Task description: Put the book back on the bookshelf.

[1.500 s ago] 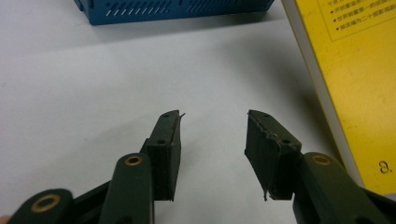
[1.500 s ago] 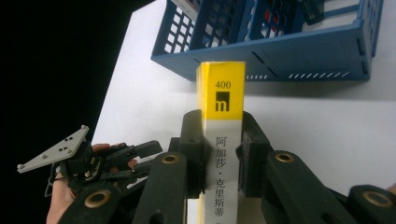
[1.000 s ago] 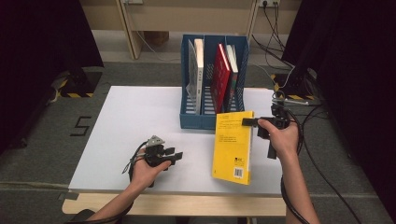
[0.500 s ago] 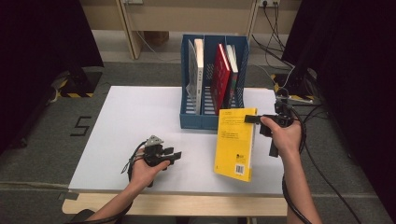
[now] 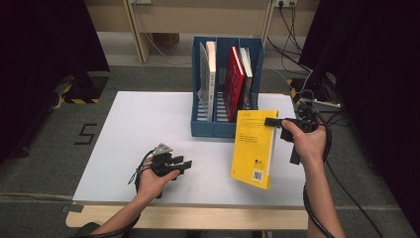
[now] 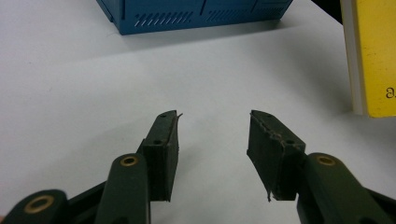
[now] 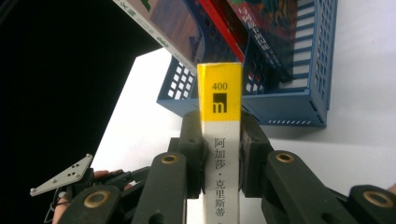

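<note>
right tongs point(image 5: 273, 122) pinching the yellow book point(image 5: 253, 148) by its spine near the top end – the book is lifted and tilted, its lower corner low over the tabletop point(image 5: 138, 129), just in front of the blue file rack point(image 5: 213, 130). in the right gripper view the pads sit on both covers with the spine point(image 7: 219, 93) facing the camera. left tongs point(image 5: 182, 162) spread, nothing between them, resting near the front edge of the tabletop, well apart from the book.

looks like the book is headed for the rack beside the red book point(image 5: 234, 82) and the white book point(image 5: 210, 74). to do it well – keep the pinch firm, bring the book fully upright, line it up with a free slot, and lower it straight so it doesn't catch the dividers. the free tongs could steady the rack if it slides.
</note>
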